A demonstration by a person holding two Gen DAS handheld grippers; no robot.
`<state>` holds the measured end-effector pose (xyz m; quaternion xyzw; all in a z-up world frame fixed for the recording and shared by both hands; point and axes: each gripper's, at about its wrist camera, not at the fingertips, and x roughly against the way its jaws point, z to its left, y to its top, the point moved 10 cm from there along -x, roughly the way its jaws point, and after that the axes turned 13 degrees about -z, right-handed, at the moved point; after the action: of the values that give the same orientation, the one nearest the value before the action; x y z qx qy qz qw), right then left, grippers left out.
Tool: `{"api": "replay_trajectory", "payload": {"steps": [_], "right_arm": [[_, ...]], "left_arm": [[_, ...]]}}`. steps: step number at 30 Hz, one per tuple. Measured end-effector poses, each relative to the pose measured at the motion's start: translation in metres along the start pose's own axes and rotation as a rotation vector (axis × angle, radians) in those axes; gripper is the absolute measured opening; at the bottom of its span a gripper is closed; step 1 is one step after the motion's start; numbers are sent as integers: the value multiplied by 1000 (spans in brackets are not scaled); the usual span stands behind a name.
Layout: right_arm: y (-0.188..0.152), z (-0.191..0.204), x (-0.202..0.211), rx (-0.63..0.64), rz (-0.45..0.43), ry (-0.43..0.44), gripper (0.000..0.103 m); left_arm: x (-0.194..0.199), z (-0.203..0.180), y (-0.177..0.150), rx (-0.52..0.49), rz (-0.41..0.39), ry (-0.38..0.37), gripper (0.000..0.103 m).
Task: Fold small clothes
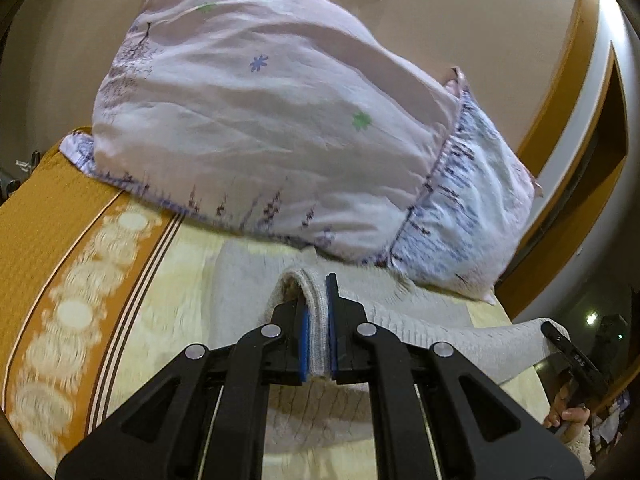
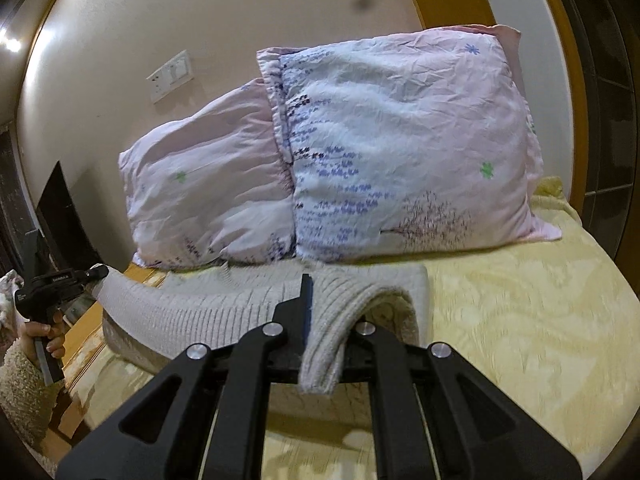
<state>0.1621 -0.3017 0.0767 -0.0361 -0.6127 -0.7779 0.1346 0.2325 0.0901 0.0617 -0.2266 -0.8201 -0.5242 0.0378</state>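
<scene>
while a grey knitted sweater is spread on the yellow bedspread just in front of two floral pillows, one edge of it is pinched between the nearly closed jaws of the left gripper. another fold of the same sweater is clamped in the right gripper, its jaws drawn narrow around the knit, and the cloth is lifted off the bed between the two grippers.

Ribbed grey knit garment, matt
</scene>
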Motion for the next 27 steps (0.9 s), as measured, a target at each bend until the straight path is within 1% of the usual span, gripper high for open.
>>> {"api": "replay_trajectory", "payload": {"steps": [2,5,8,9,11,14,15,17,19,21,22,23,24,26,27], "right_arm": [[0,-6,-18,-18,16,-8,6],[-9,-21,-55,-54,67,-37,6],[-29,-40,-88,-94,139,-68,6],[-39,-50,-101,-123,179,-84,6],[-57,-64,-118,-174,237,-111,6],[-77,-80,-135,-254,313,-132,6],[-82,-82,-141,-277,331,-132,6],[-82,-83,-145,-291,335,-128,6],[-80,-82,-152,-332,341,-113,10],[-78,-82,-158,-370,350,-102,16],[-77,-83,-161,-390,346,-103,24],[-75,-84,-164,-400,336,-107,33],[-71,-85,-166,-403,325,-109,37],[-64,-87,-170,-404,298,-116,47],[-61,-88,-170,-405,287,-120,49]], "left_arm": [[-17,6,1,14,10,9,6],[-54,22,-6,56,49,36,6],[-85,41,-23,103,103,66,6],[-94,46,-29,122,123,76,6],[-107,57,-42,155,160,95,6],[-117,65,-52,186,191,101,6],[-119,66,-54,195,199,98,6],[-122,66,-54,210,211,92,6],[-126,66,-53,234,223,88,7],[-129,66,-51,265,233,87,7],[-131,65,-51,274,238,83,8],[-133,64,-51,283,244,80,11],[-135,64,-50,296,246,77,14],[-138,63,-48,318,246,66,30],[-139,62,-46,329,240,58,33]]}}
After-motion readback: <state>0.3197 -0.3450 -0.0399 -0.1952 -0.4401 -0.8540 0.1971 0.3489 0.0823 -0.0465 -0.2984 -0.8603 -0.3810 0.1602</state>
